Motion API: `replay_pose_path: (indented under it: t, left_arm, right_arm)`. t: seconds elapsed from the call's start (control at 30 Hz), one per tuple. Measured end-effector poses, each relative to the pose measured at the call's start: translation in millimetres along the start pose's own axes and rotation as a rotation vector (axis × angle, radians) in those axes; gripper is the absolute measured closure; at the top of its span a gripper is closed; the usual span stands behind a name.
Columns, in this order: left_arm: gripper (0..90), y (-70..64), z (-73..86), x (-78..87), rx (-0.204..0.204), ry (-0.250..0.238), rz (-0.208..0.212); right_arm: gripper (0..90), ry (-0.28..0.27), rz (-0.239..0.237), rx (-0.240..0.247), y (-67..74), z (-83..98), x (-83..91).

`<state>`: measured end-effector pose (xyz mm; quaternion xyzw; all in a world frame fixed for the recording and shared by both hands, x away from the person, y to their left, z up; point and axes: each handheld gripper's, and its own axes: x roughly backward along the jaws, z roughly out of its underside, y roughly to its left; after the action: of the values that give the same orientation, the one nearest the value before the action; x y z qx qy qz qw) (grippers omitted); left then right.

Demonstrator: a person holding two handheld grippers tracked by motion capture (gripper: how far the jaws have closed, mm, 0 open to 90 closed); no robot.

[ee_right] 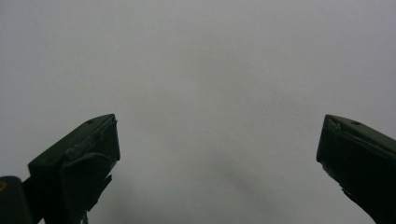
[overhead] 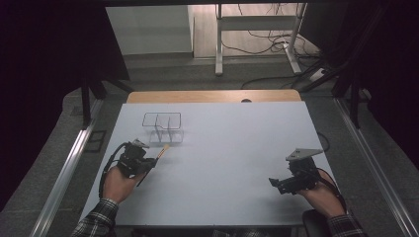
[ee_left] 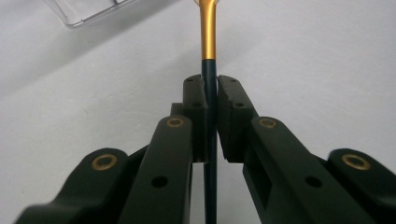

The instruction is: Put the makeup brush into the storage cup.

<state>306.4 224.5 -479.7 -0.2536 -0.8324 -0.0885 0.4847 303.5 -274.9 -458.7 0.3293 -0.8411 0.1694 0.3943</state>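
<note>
- I am seeing the high view dimming to near black at nine and three o'clock, while the table [overhead: 222, 148] is glowing evenly.
- The near jaws are blurring softly in my gripper views, casting faint shadows.
</note>
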Motion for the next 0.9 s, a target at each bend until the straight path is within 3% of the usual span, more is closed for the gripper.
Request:
replay_pose_path:
  t: [0.57, 0.9]
  left_arm:
    - [83.3, 2.7, 12.6, 17.5, 0.03, -0.104, 0.045]
    - [83.3, 0.4, 16.3, 26.3, 0.022, -0.161, 0.061]
  right_arm:
    - [0.0, 0.001, 0.004, 0.01, -0.4, 0.2, -0.4]
    - [0.0, 0.0, 0.008, 0.012, 0.0, 0.2, 0.2]
